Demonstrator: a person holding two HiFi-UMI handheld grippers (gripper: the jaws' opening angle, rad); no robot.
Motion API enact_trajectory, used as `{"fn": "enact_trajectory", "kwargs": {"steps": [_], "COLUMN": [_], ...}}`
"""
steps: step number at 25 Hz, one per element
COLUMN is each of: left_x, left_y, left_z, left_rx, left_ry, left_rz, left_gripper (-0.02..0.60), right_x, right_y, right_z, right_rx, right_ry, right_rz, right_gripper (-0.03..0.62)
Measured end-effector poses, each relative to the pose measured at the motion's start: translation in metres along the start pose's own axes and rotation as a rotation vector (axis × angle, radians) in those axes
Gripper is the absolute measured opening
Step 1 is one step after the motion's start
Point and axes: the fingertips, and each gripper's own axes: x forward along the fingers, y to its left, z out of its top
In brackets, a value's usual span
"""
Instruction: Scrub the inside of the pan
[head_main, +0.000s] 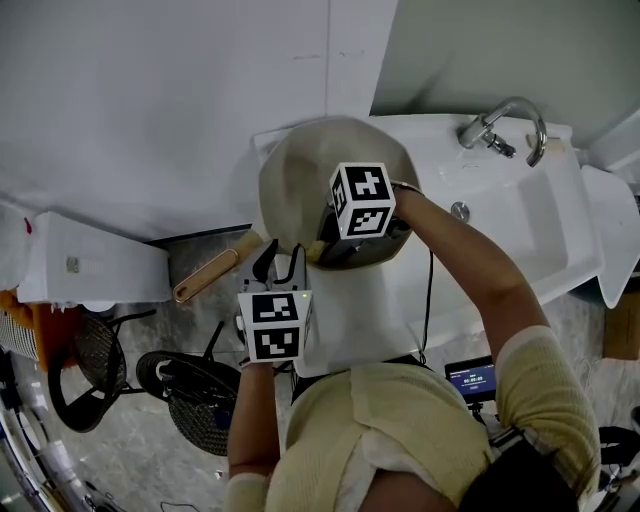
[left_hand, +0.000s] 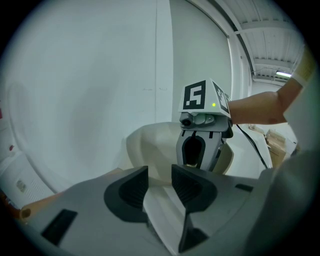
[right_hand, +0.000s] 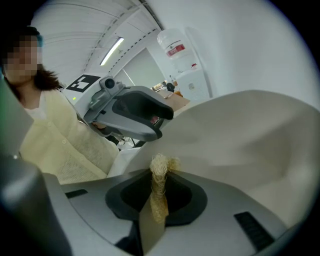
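while the left gripper (left_hand: 159, 184) pins the pan (head_main: 300, 170) by its rim, the right gripper (right_hand: 159, 190) holds a scrubber (right_hand: 159, 170) inside it.
left fingers are clenched on the cream rim that runs between them, with the wooden handle (head_main: 205, 275) off to their left. right fingers are clamped on the straw-coloured fibre tuft, its tip poking just past them at the pan's near wall, the bowl curving away ahead, over the sink (head_main: 520, 210). scrubbing looks under way, but no suds, water or grime show, so how much is done can't be judged.
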Motion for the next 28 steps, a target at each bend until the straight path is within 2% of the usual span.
{"fn": "enact_trajectory", "kwargs": {"steps": [3,12,16,23,28], "left_x": [0.001,0.002,0.001,0.001,0.001], "left_y": [0.000,0.001,0.001,0.002,0.002], "left_z": [0.000,0.001,0.001,0.001,0.001], "left_rx": [0.008,0.019,0.021,0.019,0.013], "left_ry": [0.001,0.001,-0.001,-0.002,-0.004], "left_rz": [0.003,-0.009,-0.015,-0.017,-0.015], "left_gripper": [0.196,0.196,0.196,0.196,0.196], "right_x": [-0.002,-0.021,-0.032,-0.047,-0.062], "right_y": [0.008,0.020,0.018,0.011,0.000], "right_z": [-0.012,-0.064,-0.087,-0.108,-0.127], "right_rx": [0.001,0.042,0.060,0.099,0.101], "right_ry": [0.082,0.450,0.594,0.726,0.854], "right_rz": [0.031,0.075,0.056,0.008,-0.068], "right_gripper": [0.078,0.078,0.078,0.078,0.078]}}
